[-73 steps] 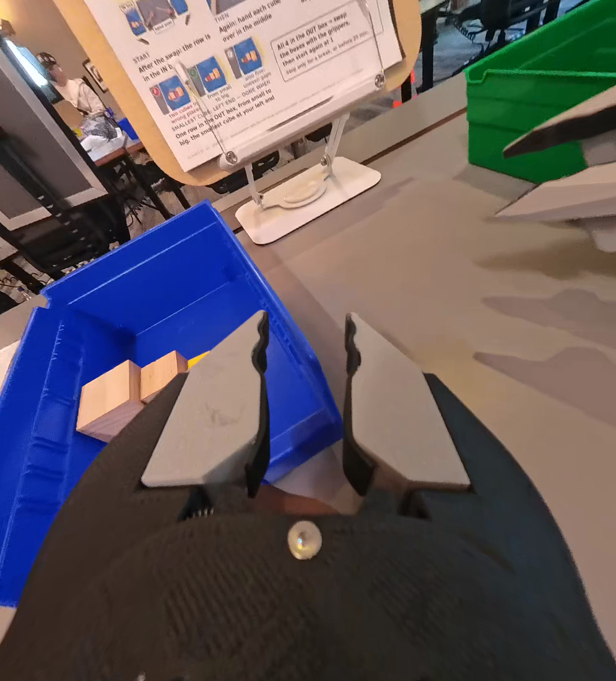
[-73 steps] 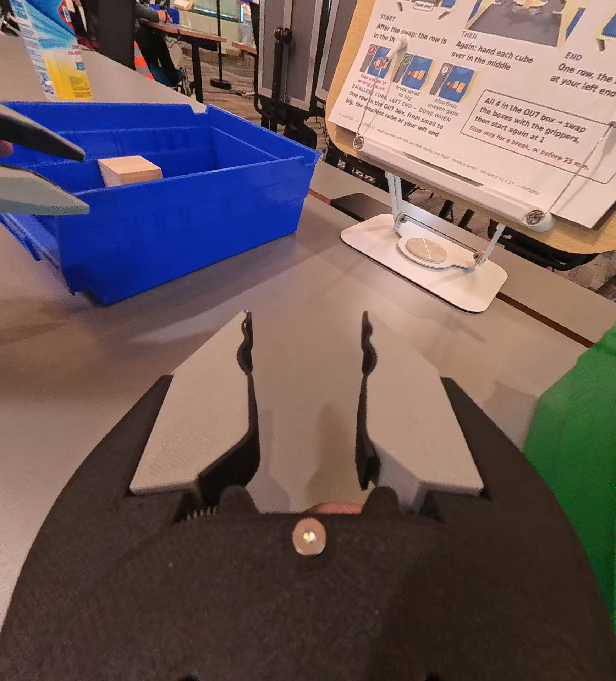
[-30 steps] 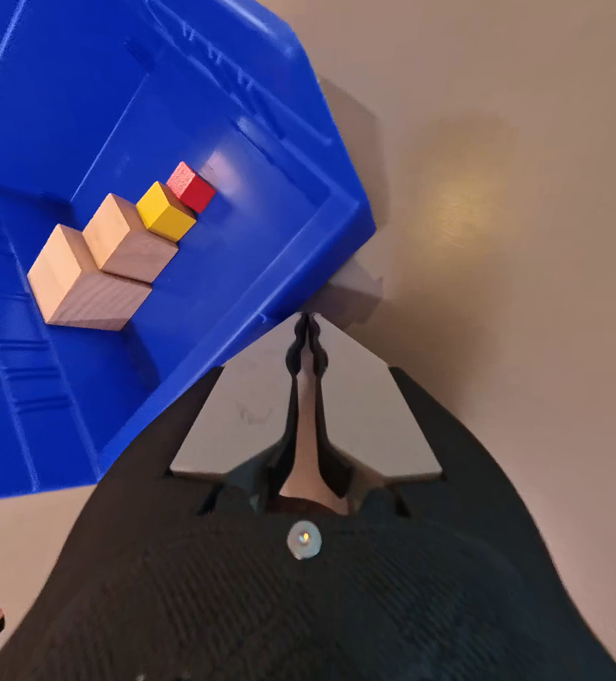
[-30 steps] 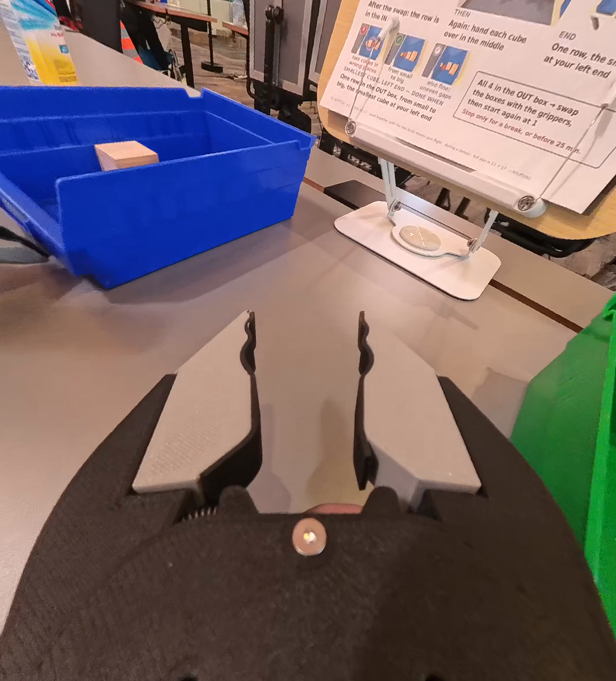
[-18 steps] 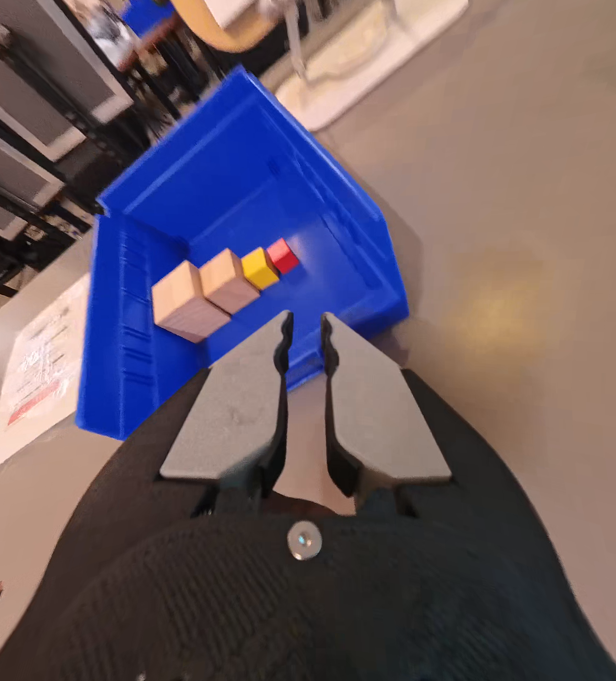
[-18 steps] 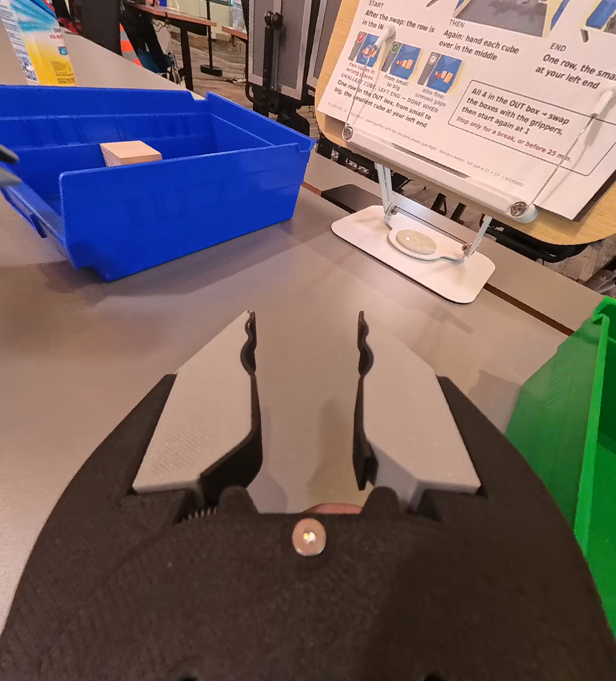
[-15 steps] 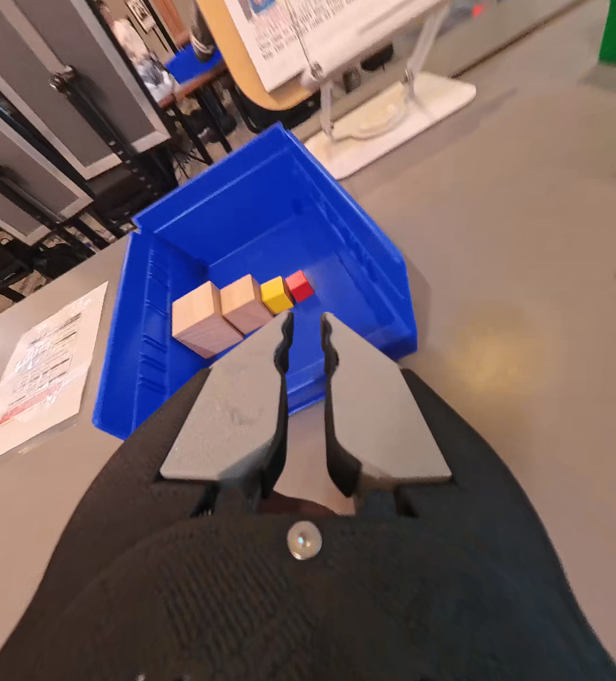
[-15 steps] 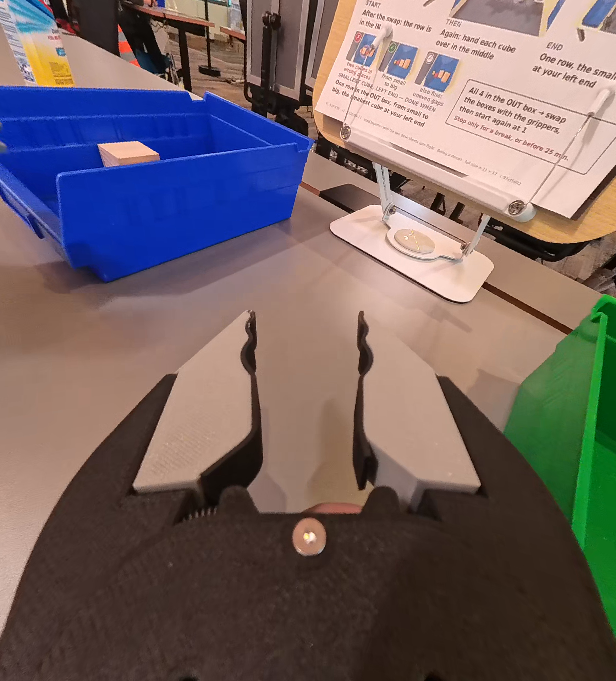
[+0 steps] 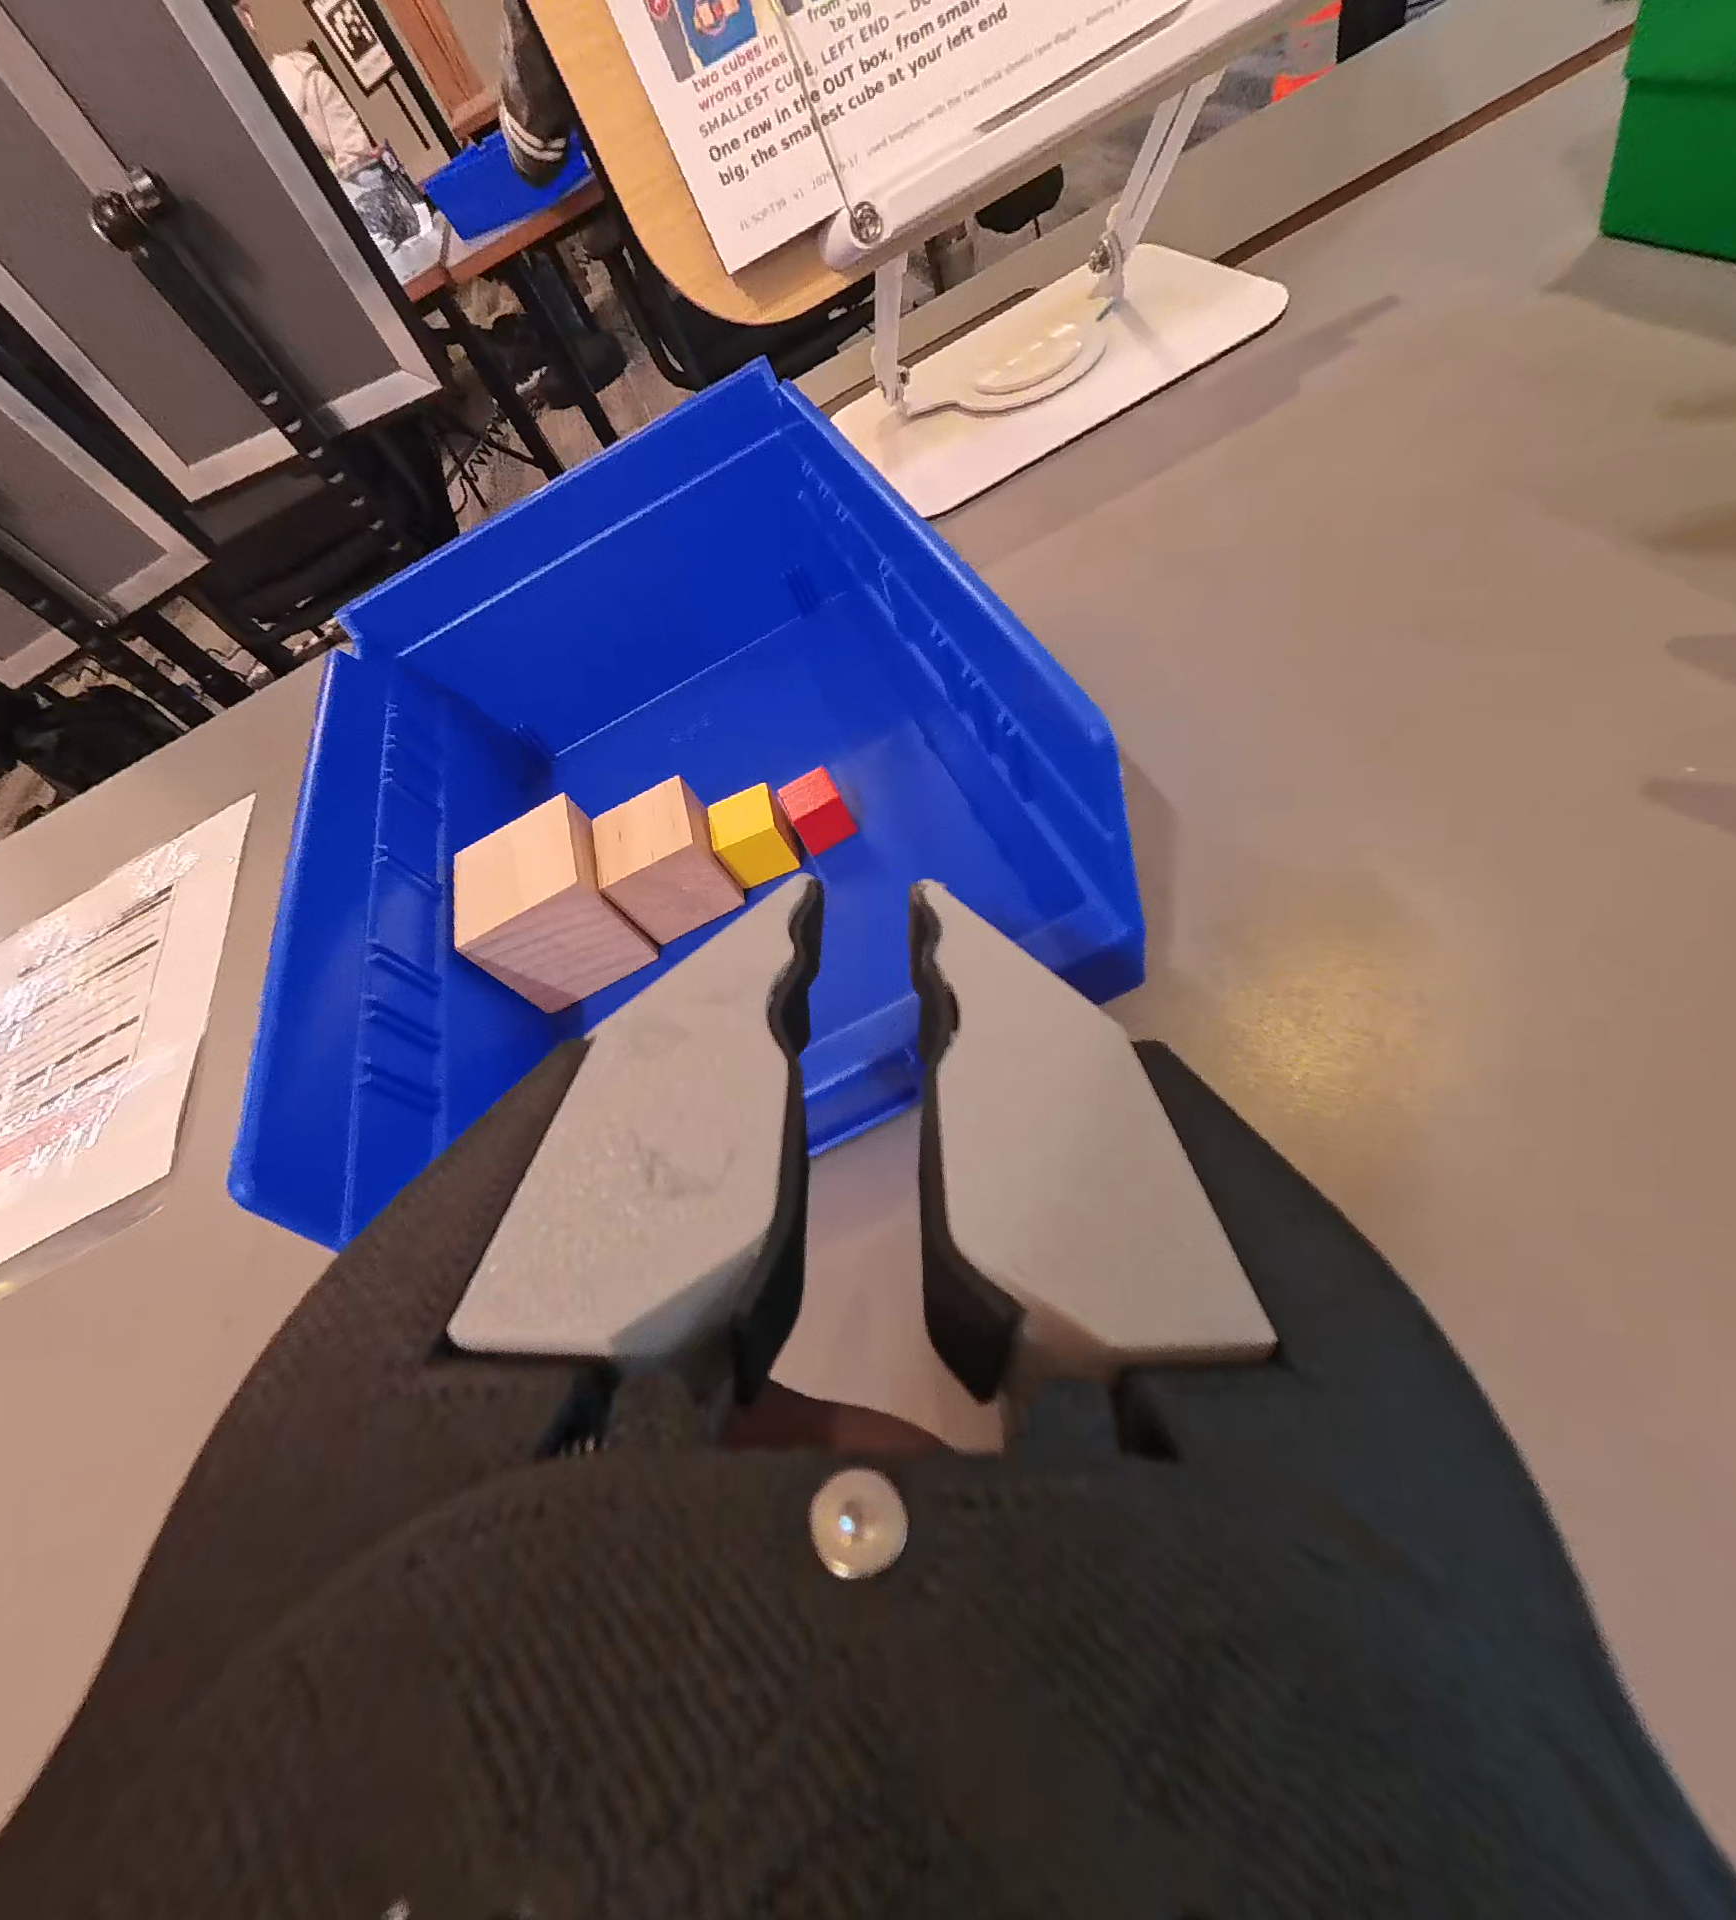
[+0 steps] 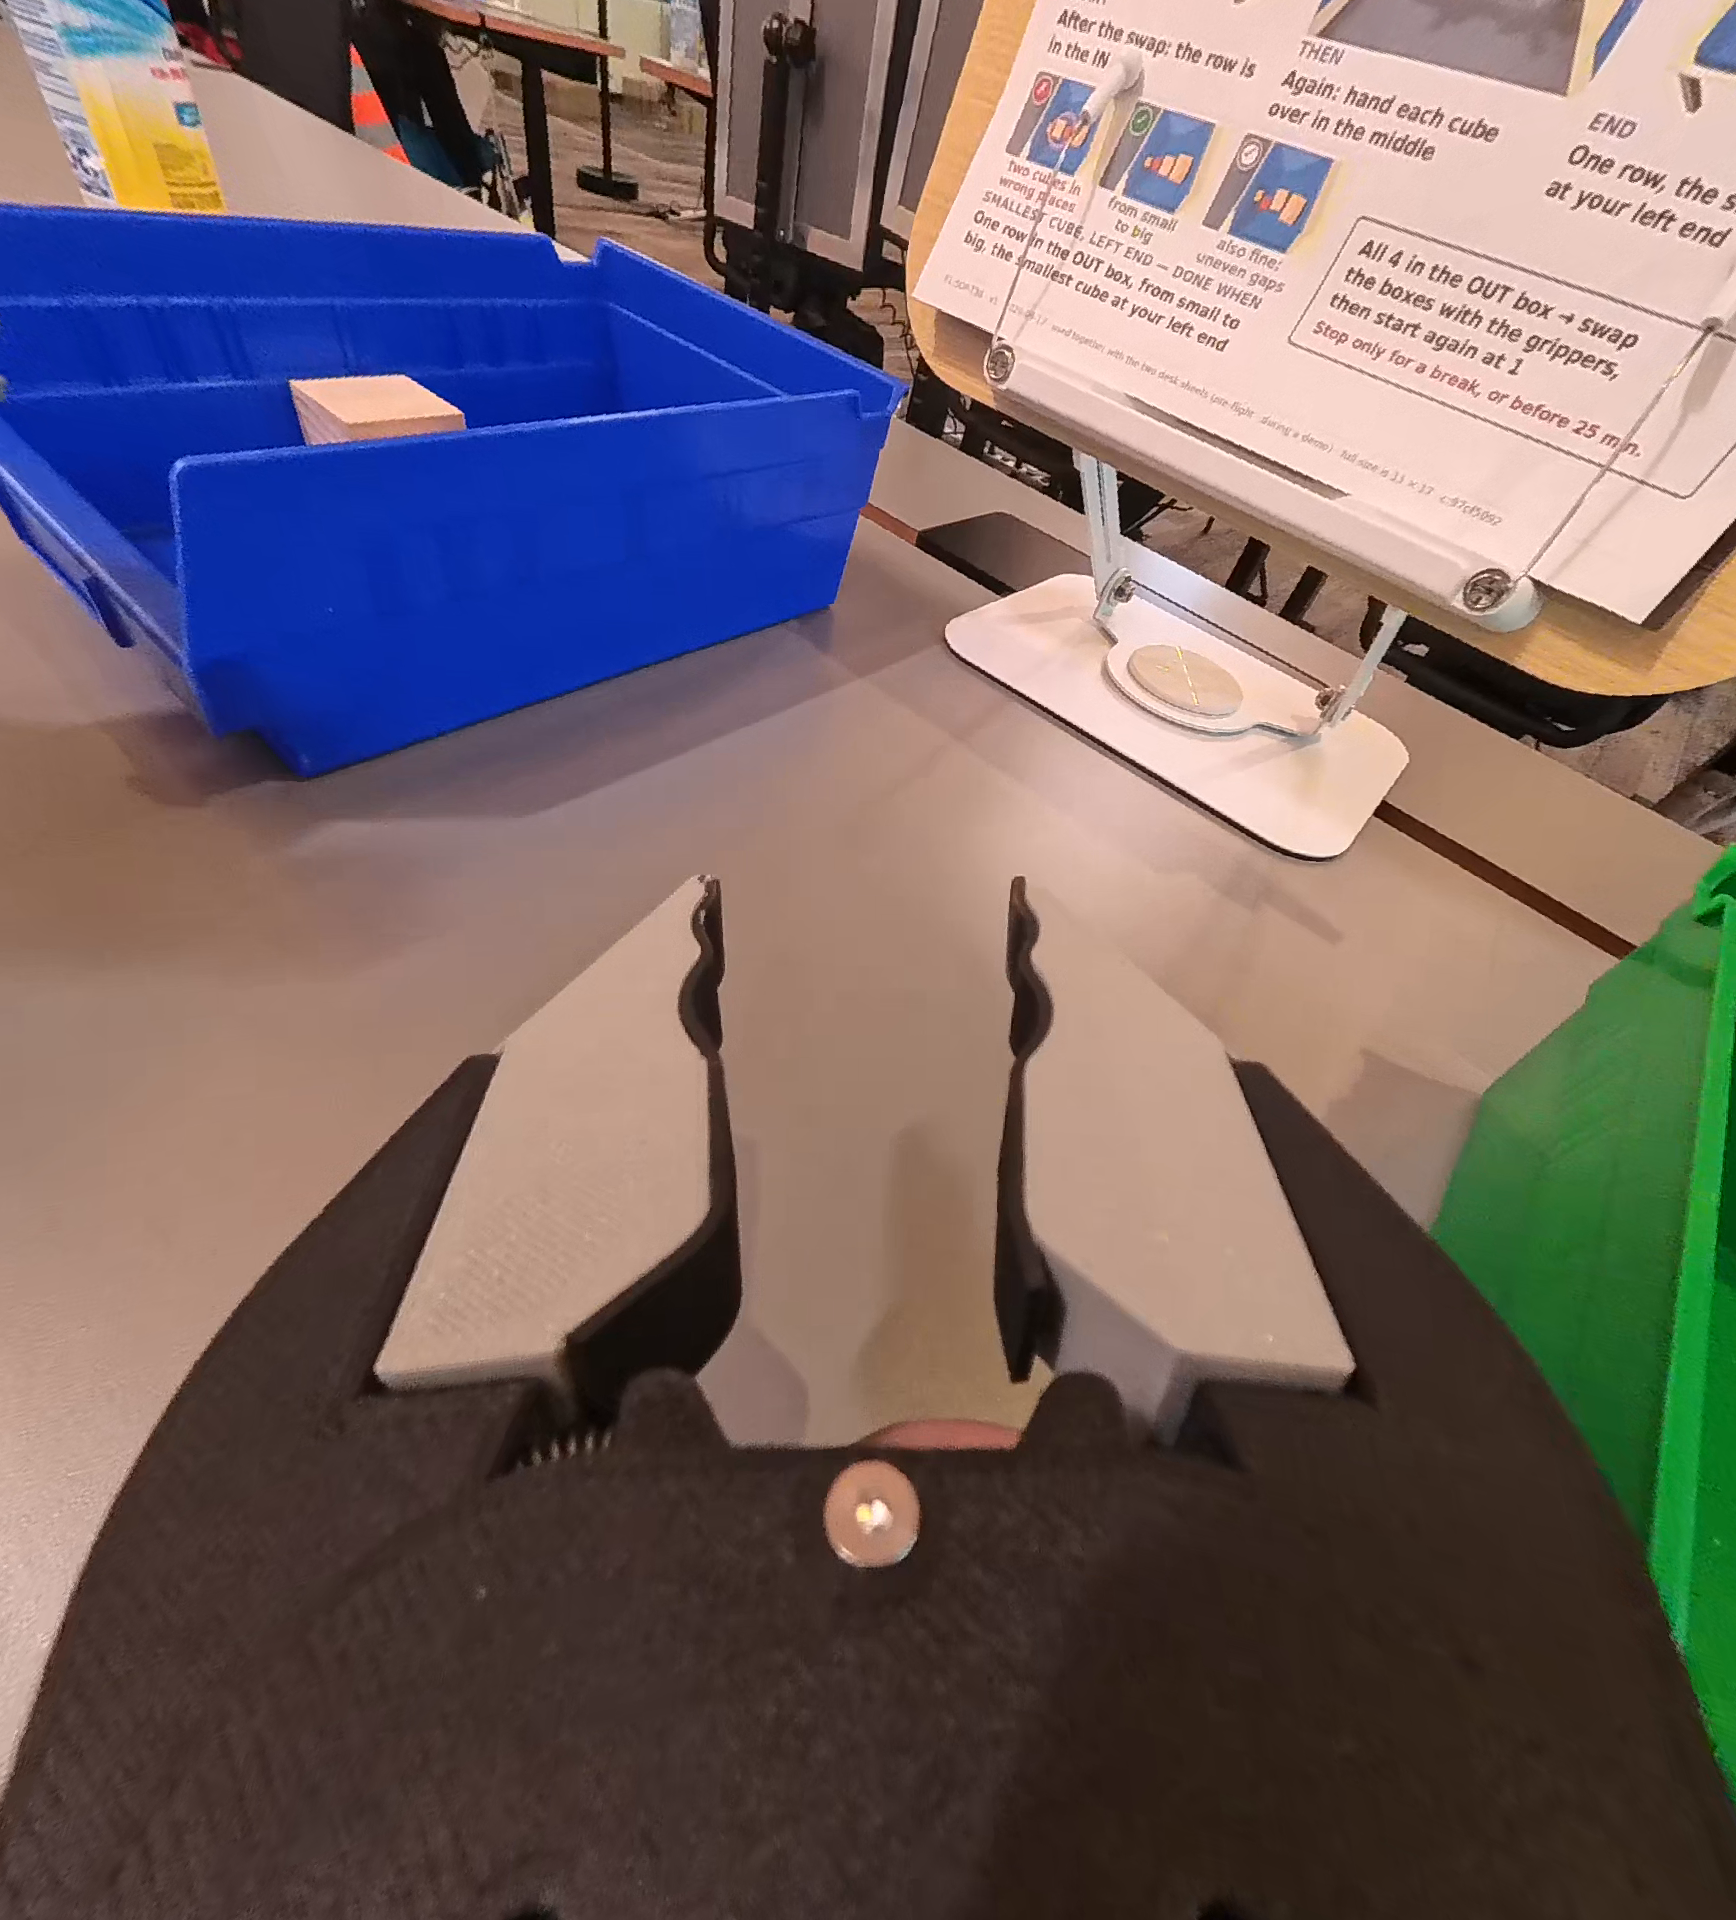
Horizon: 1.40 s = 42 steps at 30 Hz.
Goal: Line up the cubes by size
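In the left wrist view, several cubes stand in a row in the blue bin [image 9: 1040,727]: a big wooden cube [image 9: 531,914], a smaller wooden cube [image 9: 661,857], a yellow cube [image 9: 752,833] and a small red cube [image 9: 819,808]. My left gripper [image 9: 864,894] is open and empty, above the bin's near wall, close to the yellow and red cubes. My right gripper [image 10: 859,894] is open and empty over the bare table. In the right wrist view the blue bin [image 10: 490,561] stands far left with one wooden cube [image 10: 376,407] showing.
A green bin [image 10: 1695,1247] stands at the right, close to my right gripper. A white stand with an instruction sheet [image 10: 1259,665] is behind the table's middle. A laminated sheet [image 9: 53,1039] lies left of the blue bin. A carton [image 10: 126,114] stands far left.
My left gripper has opened, risen and drawn back from the bin's corner, tilting up so the whole bin shows. My right gripper stayed open and shifted only slightly.
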Motion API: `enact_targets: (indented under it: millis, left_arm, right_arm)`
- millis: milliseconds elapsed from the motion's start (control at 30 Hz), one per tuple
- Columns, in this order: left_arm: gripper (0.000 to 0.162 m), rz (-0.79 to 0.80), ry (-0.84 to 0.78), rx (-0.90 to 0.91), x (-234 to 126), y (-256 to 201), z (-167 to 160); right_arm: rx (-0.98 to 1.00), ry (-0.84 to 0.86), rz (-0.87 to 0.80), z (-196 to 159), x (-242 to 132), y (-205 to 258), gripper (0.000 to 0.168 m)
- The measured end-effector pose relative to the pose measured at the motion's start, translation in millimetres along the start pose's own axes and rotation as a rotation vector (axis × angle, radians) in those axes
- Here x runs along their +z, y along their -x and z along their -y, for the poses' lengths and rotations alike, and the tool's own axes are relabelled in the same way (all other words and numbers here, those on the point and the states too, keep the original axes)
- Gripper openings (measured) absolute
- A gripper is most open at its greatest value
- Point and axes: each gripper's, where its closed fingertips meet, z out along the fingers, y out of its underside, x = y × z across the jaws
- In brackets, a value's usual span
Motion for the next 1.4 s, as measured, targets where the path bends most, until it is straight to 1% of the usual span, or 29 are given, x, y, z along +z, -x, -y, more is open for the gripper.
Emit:
enact_targets:
  millis: [533,1267,1400]
  left_arm:
    - [0.015,0.011,0.019,0.053,3.3,-4.4,-2.1]
    - [0.015,0.021,0.014,0.065,1.2,-2.9,-0.9]
    - [0.016,0.031,0.011,0.044,1.7,0.6,-1.5]
  right_arm:
    - [-0.002,-0.009,-0.003,2.3,-1.8,-0.7,0.052]
    - [-0.006,-0.009,-0.006,2.3,-2.2,-1.2,0.051]
    - [-0.006,-0.011,-0.006,2.9,-2.6,-1.1,0.051]
